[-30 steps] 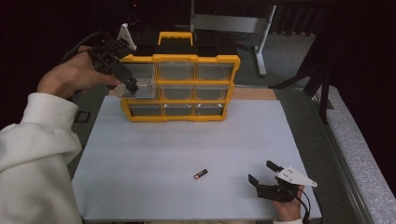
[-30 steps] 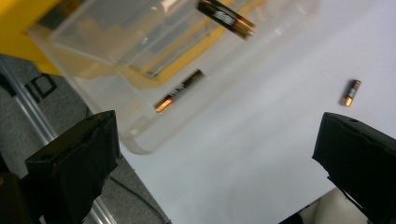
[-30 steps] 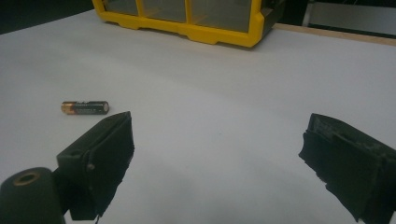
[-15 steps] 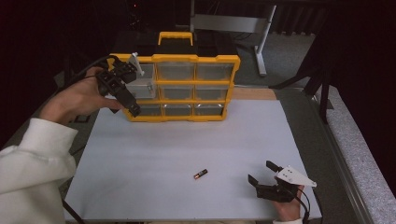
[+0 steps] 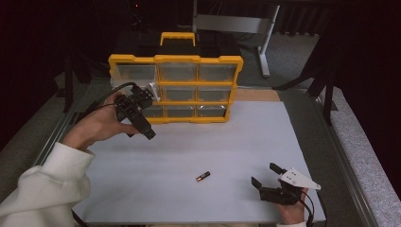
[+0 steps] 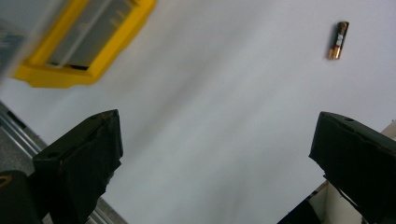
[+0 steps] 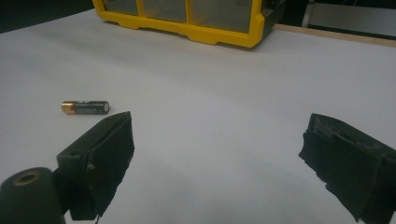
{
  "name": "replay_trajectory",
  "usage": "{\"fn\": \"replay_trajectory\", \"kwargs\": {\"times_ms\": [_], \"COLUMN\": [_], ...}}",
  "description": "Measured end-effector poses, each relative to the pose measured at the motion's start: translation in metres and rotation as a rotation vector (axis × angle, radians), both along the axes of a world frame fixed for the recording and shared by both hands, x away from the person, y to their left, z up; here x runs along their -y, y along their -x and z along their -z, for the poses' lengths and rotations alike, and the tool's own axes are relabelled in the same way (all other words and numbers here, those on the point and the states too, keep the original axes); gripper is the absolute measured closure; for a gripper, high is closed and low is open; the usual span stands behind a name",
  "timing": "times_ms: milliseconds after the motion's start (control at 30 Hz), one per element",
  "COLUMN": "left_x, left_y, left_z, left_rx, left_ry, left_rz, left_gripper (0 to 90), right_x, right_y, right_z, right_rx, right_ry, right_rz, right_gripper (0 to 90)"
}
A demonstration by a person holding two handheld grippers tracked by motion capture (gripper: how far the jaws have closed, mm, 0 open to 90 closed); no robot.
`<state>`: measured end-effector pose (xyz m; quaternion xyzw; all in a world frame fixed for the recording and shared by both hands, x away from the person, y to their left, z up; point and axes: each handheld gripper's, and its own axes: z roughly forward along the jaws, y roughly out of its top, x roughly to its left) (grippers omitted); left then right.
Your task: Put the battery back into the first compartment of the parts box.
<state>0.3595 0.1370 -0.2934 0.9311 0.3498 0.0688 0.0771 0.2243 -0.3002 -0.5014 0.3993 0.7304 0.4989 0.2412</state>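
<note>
A small black and gold battery (image 5: 203, 176) lies on the white mat (image 5: 227, 137) toward the front. It also appears far off in the left gripper view (image 6: 337, 40) and just left of the left jaw in the right gripper view (image 7: 85, 107). My left gripper (image 5: 145, 116) (image 6: 215, 135) hovers open and empty above the mat, just in front of the lower left corner of the yellow drawer organizer (image 5: 175, 90) (image 6: 84, 42). Near the front right edge my right gripper (image 5: 265, 174) (image 7: 219, 135) rests low, open and empty, right of the battery.
The organizer (image 7: 187, 18) stands at the back of the mat with its clear drawers facing me and a black handle on top. A metal table rail (image 5: 347, 170) runs along the right side. A grey desk frame (image 5: 236, 21) stands behind.
My left gripper has drawn back from the organizer's left drawers, coming down and toward me over the mat. The right gripper and the battery have stayed put.
</note>
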Motion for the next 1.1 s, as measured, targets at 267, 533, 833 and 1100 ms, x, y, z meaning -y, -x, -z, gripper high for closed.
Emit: {"fn": "replay_trajectory", "kwargs": {"times_ms": [267, 533, 833, 1100], "left_x": [0.011, 0.026, 0.036, 0.053], "left_y": [0.010, 0.019, 0.022, 0.023], "left_z": [0.020, 0.040, 0.056, 0.079], "left_rx": [0.024, 0.036, 0.021, 0.004], "left_ry": [0.011, 0.025, 0.039, 0.050], "left_rz": [0.006, 0.030, 0.052, 0.066], "left_gripper": [2.0, 1.8, 1.6, 1.4], "right_x": [0.000, 0.000, 0.000, 0.000], "right_y": [0.000, 0.000, 0.000, 0.000], "right_z": [0.000, 0.000, 0.000, 0.000], "right_rx": [0.000, 0.002, 0.005, 0.003], "right_ry": [0.002, 0.003, 0.005, 0.004], "right_rz": [0.001, 0.000, -0.003, -0.002], "right_gripper": [8.7, 8.7, 8.7, 8.7]}}
